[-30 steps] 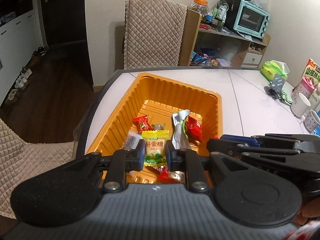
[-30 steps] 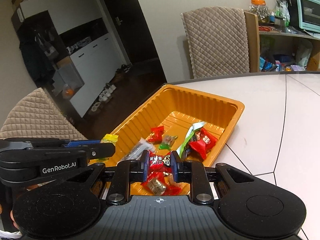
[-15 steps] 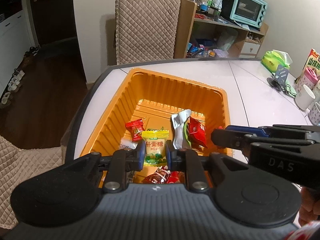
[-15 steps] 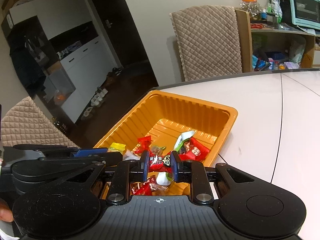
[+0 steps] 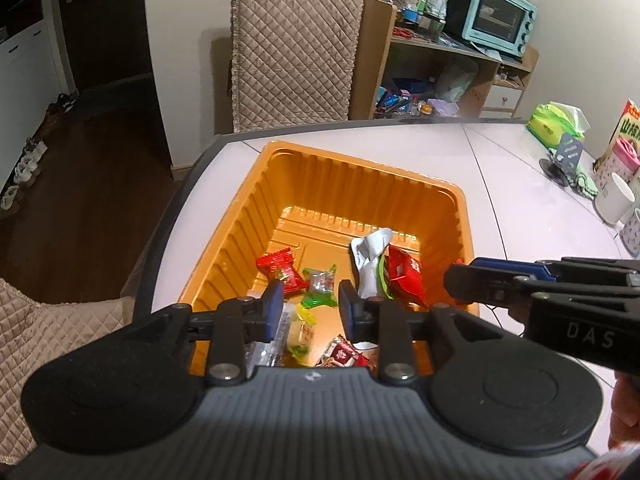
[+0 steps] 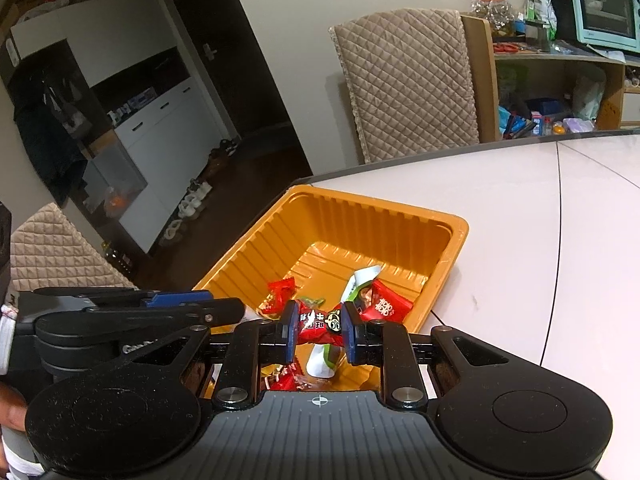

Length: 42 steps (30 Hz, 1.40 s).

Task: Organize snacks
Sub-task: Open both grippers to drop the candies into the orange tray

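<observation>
Left wrist view: your left gripper (image 5: 308, 309) hangs over the near end of the orange tray (image 5: 360, 184), its jaws just parted, nothing pressed between them. A yellow candy packet (image 5: 301, 334) lies below the gap, half hidden by the gripper body. You can count about seven snacks in the tray; the nearest ones are cut off, so the number is uncertain. Your right gripper (image 5: 452, 280) enters from the right, its tip hidden.

Right wrist view: your right gripper (image 6: 319, 330) is clamped on one red wrapped candy (image 6: 320, 322) above the tray's (image 6: 456, 236) near end. Several snacks beneath are blocked; you cannot count them
</observation>
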Each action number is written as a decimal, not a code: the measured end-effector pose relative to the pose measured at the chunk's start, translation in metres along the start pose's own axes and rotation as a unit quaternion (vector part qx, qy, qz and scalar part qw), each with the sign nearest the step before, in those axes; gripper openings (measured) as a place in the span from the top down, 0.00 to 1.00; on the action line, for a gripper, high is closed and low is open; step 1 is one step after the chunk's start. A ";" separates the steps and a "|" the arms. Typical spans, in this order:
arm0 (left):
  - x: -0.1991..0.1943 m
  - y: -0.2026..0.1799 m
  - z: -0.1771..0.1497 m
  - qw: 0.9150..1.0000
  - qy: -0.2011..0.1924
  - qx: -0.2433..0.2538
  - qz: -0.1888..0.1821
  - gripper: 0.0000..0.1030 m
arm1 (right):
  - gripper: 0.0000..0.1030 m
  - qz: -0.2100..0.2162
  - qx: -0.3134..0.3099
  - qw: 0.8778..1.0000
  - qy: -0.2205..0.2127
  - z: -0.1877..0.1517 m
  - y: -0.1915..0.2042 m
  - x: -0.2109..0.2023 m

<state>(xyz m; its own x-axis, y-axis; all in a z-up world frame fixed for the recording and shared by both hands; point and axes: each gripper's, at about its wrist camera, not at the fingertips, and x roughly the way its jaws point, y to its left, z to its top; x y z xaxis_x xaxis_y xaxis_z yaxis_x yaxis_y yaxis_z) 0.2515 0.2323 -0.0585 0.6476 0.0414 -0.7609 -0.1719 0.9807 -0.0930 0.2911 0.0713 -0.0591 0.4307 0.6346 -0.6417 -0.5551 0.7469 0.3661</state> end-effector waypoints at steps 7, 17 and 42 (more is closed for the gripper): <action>-0.008 0.017 -0.001 1.000 0.007 -0.014 0.007 0.74 | 0.78 0.011 0.000 1.000 0.009 0.000 0.007 0.009; -0.009 0.029 -0.003 1.000 0.012 -0.023 0.018 0.73 | 0.77 0.029 -0.004 1.000 0.009 0.005 0.020 0.028; -0.065 0.015 -0.018 0.999 -0.007 -0.033 0.023 0.49 | 0.27 -0.017 0.042 0.999 0.003 -0.003 0.001 -0.028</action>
<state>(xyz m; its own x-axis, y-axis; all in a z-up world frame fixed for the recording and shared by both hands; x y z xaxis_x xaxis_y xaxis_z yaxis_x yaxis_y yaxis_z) 0.1932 0.2411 -0.0216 0.6486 0.0889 -0.7559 -0.2501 0.9629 -0.1014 0.2764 0.0541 -0.0427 0.4435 0.6072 -0.6593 -0.4790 0.7823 0.3982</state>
